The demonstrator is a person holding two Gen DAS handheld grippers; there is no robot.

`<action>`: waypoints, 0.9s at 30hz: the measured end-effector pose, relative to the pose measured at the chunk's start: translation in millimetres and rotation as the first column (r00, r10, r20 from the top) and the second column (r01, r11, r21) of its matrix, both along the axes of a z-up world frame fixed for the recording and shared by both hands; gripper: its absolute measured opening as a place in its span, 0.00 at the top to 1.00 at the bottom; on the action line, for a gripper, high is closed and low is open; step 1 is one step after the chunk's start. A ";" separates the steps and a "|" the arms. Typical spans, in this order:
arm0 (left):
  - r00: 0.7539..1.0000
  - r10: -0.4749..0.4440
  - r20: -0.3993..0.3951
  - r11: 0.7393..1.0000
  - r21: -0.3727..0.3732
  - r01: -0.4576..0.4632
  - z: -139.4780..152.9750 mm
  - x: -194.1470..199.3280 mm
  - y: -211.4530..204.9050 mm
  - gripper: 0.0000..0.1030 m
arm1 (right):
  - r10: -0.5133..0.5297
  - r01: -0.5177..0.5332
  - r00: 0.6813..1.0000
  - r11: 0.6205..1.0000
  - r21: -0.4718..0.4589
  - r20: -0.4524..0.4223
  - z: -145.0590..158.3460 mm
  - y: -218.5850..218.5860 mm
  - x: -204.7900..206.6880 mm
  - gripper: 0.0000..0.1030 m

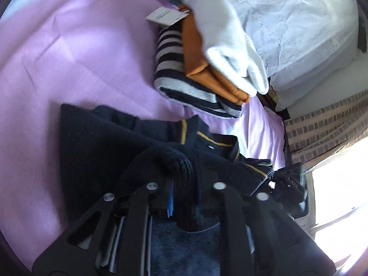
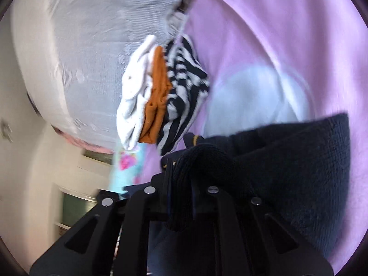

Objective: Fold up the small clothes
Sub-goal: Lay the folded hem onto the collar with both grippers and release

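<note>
While both grippers, left gripper (image 1: pixel 184 184) and right gripper (image 2: pixel 181 184), are pinching the navy knit sweater (image 1: pixel 96 142), a paper tag (image 1: pixel 164 16) ahead of the fingers is lying unreadable.

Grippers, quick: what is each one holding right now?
Left gripper: shut on the navy sweater.
Right gripper: shut on the navy sweater too.

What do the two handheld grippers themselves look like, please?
Both the left gripper and the right gripper are matte black, with angular linkage arms bearing cut-out slots and round silver rivets. A blue strip shows on the left one. No sleeves are visible.
</note>
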State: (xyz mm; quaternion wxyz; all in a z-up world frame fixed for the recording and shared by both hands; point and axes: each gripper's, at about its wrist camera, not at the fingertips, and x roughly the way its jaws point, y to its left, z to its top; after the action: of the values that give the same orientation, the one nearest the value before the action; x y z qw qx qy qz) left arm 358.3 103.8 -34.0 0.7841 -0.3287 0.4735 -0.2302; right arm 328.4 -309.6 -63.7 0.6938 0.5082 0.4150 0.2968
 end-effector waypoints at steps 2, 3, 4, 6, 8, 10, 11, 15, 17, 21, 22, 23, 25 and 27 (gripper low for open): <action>1.000 0.002 -0.012 0.996 -0.087 -0.003 -0.7 -1.5 9.4 0.80 | 0.013 -0.013 1.000 0.995 0.101 0.001 -0.6 -12.5 -4.4 0.83; 1.000 -0.001 -0.005 0.992 -0.125 0.000 2.3 -3.7 14.3 0.76 | 0.008 -0.010 1.000 0.995 0.097 0.014 5.1 -16.3 -9.4 0.80; 1.000 -0.003 0.014 0.990 -0.138 0.005 9.7 -8.6 18.1 0.74 | -0.002 0.000 0.999 0.997 0.084 0.032 11.4 -18.4 -14.1 0.76; 0.999 0.001 0.050 0.994 -0.106 0.004 24.0 -18.0 20.4 0.66 | -0.046 0.044 0.995 0.999 0.029 0.089 30.2 -26.5 -25.2 0.67; 0.997 -0.005 0.077 0.998 -0.062 0.010 37.9 -27.3 16.5 0.60 | -0.077 0.080 0.989 0.997 -0.018 0.128 44.8 -29.0 -32.8 0.66; 0.996 0.000 0.090 1.000 -0.013 0.002 45.9 -31.4 11.8 0.53 | -0.074 0.098 0.981 0.987 -0.129 0.177 58.3 -21.5 -40.2 0.66; 0.995 -0.007 0.098 1.000 0.004 0.007 49.0 -32.3 8.3 0.48 | -0.063 0.100 0.978 0.979 -0.180 0.198 62.2 -15.5 -41.9 0.66; 0.996 0.014 0.091 0.993 0.114 -0.025 48.0 -27.3 1.7 0.09 | 0.026 0.127 0.964 0.831 -0.542 0.266 75.2 20.5 -44.9 0.56; 0.992 0.076 0.097 0.978 0.184 -0.093 41.7 -25.0 9.4 0.09 | 0.033 0.182 0.956 0.714 -0.676 0.292 70.6 27.7 -46.7 0.54; 0.994 0.092 0.056 0.994 0.049 -0.095 30.2 -21.4 30.8 0.09 | 0.084 0.118 0.964 0.716 -0.688 0.252 53.9 33.0 -41.2 0.59; 0.993 0.093 0.070 0.994 0.049 -0.096 32.6 -22.6 31.8 0.09 | 0.099 0.108 0.962 0.717 -0.689 0.253 51.3 34.3 -41.9 0.68; 0.992 0.091 0.090 0.993 0.067 -0.097 36.6 -25.0 30.6 0.09 | 0.113 0.107 0.958 0.713 -0.693 0.264 50.5 36.4 -44.3 0.90; 0.989 0.076 0.126 0.988 0.122 -0.092 43.7 -29.9 21.7 0.09 | 0.115 0.112 0.954 0.723 -0.682 0.278 52.9 34.4 -49.7 0.94; 0.988 0.039 0.152 0.983 0.172 -0.066 46.9 -33.6 8.3 0.09 | 0.090 0.121 0.957 0.737 -0.664 0.274 55.6 28.4 -54.2 0.94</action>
State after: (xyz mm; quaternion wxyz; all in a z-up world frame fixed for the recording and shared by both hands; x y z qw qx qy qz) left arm 324.7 112.1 12.9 0.8490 -0.2522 0.4235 -0.1903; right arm 274.2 -281.3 -8.1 0.8858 0.1768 0.3842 0.1911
